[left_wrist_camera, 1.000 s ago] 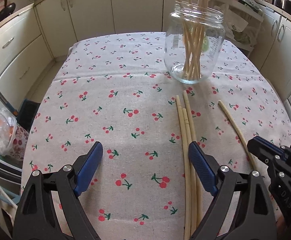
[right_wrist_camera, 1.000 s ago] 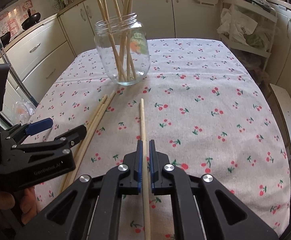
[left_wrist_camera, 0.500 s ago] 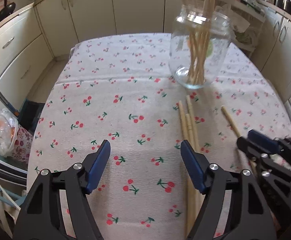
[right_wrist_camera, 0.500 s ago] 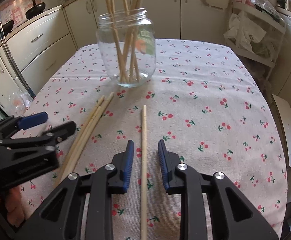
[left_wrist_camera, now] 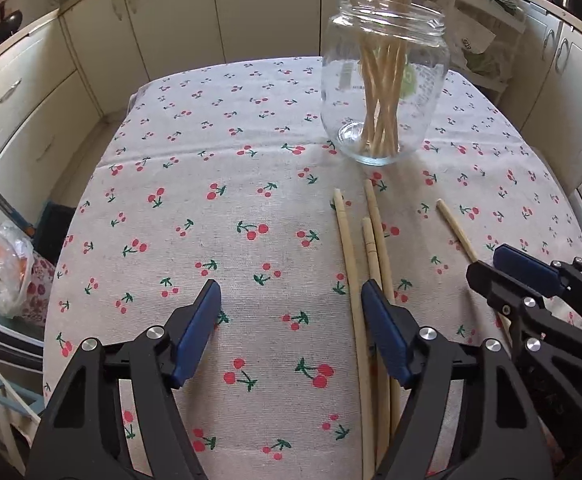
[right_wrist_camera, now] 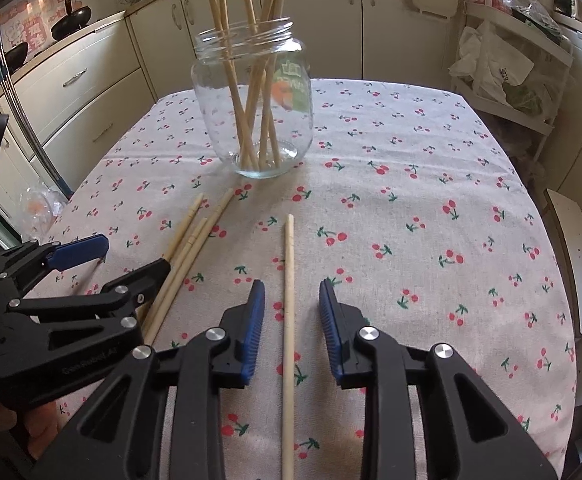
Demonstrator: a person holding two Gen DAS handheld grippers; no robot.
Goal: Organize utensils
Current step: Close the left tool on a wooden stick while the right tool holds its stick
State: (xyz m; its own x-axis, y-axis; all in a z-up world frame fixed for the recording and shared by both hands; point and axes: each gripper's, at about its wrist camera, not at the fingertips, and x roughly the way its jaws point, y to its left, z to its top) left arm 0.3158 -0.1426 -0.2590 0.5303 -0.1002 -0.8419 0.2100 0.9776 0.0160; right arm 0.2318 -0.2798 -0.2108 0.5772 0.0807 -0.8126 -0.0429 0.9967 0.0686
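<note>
Cream cabinets (right_wrist_camera: 91, 92) with metal handles wrap the room behind the table's cherry-print cloth (left_wrist_camera: 219, 184), a white wire rack (right_wrist_camera: 507, 80) stuffed with bags stands in the right corner, and daylight washes everything softly.

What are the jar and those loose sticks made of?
Jar: clear glass by the look, see-through, glossy, with a threaded rim. Sticks: probably bamboo or pale wood, matte and unpainted, plain tan; the exact kind cannot be told.
</note>
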